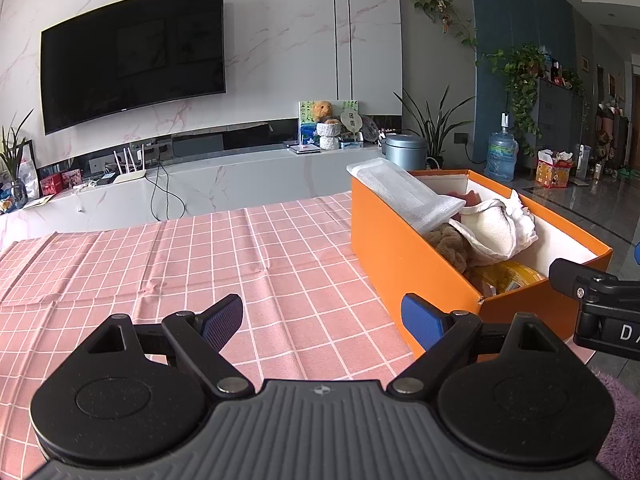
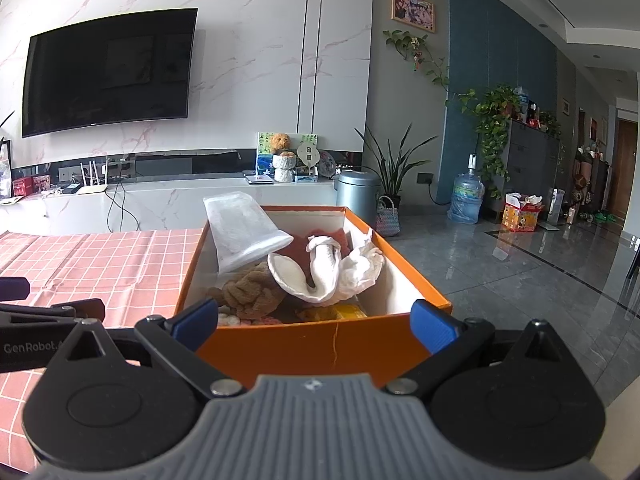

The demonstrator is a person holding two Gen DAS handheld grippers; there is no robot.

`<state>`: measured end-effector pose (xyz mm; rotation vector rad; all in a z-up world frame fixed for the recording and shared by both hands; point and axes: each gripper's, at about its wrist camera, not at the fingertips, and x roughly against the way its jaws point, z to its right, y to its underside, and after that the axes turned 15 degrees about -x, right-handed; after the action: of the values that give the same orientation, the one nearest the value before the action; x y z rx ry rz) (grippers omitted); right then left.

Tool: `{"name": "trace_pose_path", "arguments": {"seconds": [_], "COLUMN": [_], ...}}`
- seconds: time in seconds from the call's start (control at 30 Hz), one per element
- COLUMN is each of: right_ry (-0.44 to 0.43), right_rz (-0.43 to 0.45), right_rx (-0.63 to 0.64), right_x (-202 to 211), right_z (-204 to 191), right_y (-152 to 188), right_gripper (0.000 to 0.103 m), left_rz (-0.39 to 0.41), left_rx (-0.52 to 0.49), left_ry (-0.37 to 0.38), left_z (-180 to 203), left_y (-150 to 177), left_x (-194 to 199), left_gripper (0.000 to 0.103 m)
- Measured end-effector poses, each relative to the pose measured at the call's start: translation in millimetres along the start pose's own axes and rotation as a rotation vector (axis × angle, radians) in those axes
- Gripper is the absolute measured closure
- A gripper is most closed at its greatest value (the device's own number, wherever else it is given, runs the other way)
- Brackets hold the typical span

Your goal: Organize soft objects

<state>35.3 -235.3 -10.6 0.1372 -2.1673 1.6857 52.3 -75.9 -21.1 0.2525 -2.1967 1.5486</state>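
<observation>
Orange box [image 2: 304, 346] at the edge of the pink checked tablecloth [image 1: 200, 264] — holds white towel [image 2: 320, 276], brown plush [image 2: 252, 292], foam sheet [image 2: 244, 236]. Left gripper [image 1: 322, 320] and right gripper [image 2: 316, 320] both spread wide, empty.

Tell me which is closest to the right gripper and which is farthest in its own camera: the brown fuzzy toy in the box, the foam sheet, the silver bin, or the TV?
From the right gripper:
1. Brown fuzzy toy, in the orange box's near left part.
2. Foam sheet, sticking out at the box's far left.
3. Silver bin, on the floor behind the box.
4. TV, on the wall, upper left.
</observation>
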Motion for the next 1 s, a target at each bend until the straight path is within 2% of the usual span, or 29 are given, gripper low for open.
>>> {"name": "trace_pose_path", "arguments": {"seconds": [1.0], "right_ry": [-0.012], "right_rz": [-0.006], "right_rx": [0.006], "right_x": [-6.0], "right_z": [-1.4], "right_y": [1.1], "right_gripper": [0.003], "left_rz": [-0.002], "left_rx": [0.007], "left_ry": [-0.003], "left_z": [-1.6], "left_y": [-0.6], "left_x": [4.3], "left_gripper": [0.000]}}
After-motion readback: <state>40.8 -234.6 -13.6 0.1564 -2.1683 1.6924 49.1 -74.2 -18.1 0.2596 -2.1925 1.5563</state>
